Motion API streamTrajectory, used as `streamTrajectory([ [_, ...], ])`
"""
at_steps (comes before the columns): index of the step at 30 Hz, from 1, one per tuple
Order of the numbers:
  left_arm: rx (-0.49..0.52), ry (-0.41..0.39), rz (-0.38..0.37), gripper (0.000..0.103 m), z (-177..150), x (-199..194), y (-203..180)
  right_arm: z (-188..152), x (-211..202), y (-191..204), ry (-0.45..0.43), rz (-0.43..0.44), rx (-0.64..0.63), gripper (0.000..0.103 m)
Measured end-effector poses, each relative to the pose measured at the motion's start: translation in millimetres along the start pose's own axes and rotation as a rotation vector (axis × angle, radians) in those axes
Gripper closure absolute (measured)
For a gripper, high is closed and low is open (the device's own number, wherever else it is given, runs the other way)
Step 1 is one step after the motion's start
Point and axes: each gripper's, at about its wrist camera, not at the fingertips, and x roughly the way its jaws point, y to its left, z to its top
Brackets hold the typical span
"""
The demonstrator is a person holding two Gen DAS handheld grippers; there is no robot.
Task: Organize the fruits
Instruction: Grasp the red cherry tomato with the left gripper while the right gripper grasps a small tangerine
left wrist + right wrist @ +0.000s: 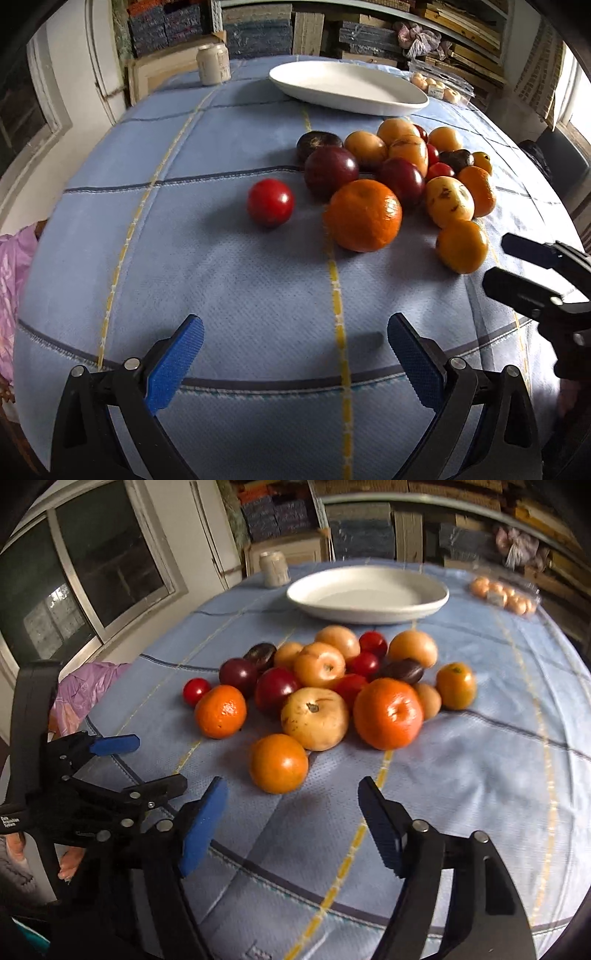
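A heap of fruit lies on the blue checked tablecloth (221, 280): oranges (364, 214), yellow apples (448, 201), dark plums (330, 171) and small red fruits (270, 202). Behind it stands an empty white oval plate (347, 86), also in the right wrist view (367, 592). My left gripper (295, 332) is open and empty, short of the red fruit. My right gripper (291, 794) is open and empty, just in front of a small orange (279, 762). It shows at the right edge of the left wrist view (506, 262); the left gripper shows in the right wrist view (159, 764).
A beige jar (212, 64) stands at the far left of the table. A clear pack of small round items (439, 88) lies at the far right. A pink cloth (85, 686) hangs at the table's left edge. Stacked boxes and a window lie beyond.
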Motion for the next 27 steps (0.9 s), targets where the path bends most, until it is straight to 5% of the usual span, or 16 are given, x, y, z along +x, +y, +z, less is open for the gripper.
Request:
streamTrajectory([
  [16, -0.005, -0.027, -0.061, 0.003, 53, 21, 32, 19, 25, 3, 0.035, 0.01, 0.03, 0.032],
  [19, 0.001, -0.039, -0.067, 0.004, 54, 24, 35, 20, 28, 1, 0.038, 0.014, 0.032, 0.04],
  [22, -0.003, -0.036, -0.091, 0.025, 55, 29, 37, 20, 29, 1, 0.038, 0.015, 0.033, 0.045],
  [27, 0.023, -0.076, -0.067, 0.041, 56, 28, 34, 22, 31, -1, 0.037, 0.015, 0.037, 0.052],
])
